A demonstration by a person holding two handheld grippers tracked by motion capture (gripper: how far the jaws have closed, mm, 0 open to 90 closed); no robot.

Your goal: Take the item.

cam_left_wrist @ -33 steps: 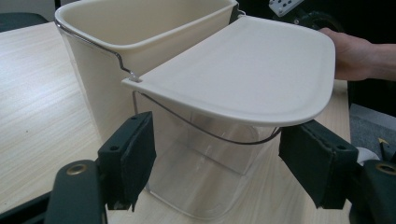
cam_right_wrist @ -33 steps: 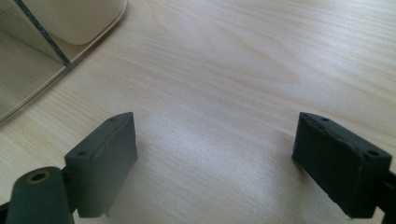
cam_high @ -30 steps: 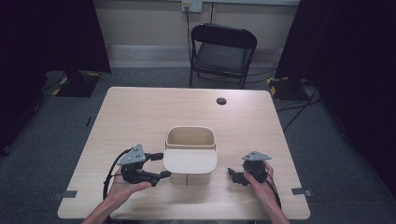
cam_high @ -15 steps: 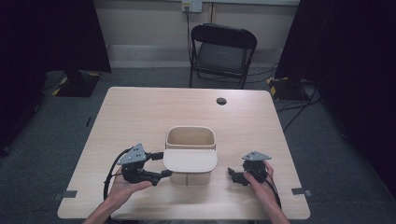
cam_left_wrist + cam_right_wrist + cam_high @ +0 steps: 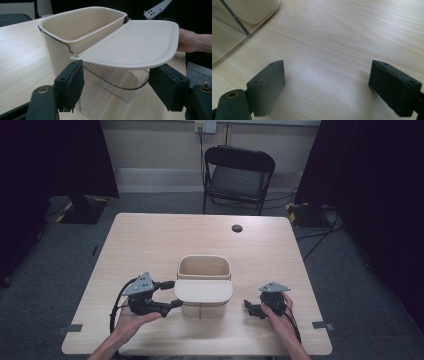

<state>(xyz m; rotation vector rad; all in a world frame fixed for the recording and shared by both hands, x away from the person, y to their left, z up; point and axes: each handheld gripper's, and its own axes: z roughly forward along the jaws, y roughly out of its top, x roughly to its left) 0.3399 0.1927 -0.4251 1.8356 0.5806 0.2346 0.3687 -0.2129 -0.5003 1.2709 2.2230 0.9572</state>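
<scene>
At the near edge of the wooden counter (image 5: 150, 245), we see a person's two forearms come in from below, each hand wrapped around a claw. The left claw (image 5: 171, 294) lies level in an upturned palm, pointing sideways at a cream bin (image 5: 204, 270) that stands at the middle of the counter's near half. Its jaws stand apart, one on either side of the bin's clear lower front, under the edge of the flat cream lid (image 5: 140, 45); the pads press on nothing. The lid juts out level from the bin's rim toward the person, leaving the tub open from above. The right claw (image 5: 248, 307) rests well to the bin's other side, its hand low on the counter with the knuckles up. Its jaws gape wide over bare wood, holding nothing, the bin's corner just off to one side. A black folding chair (image 5: 239, 177) stands beyond the counter's far edge.
</scene>
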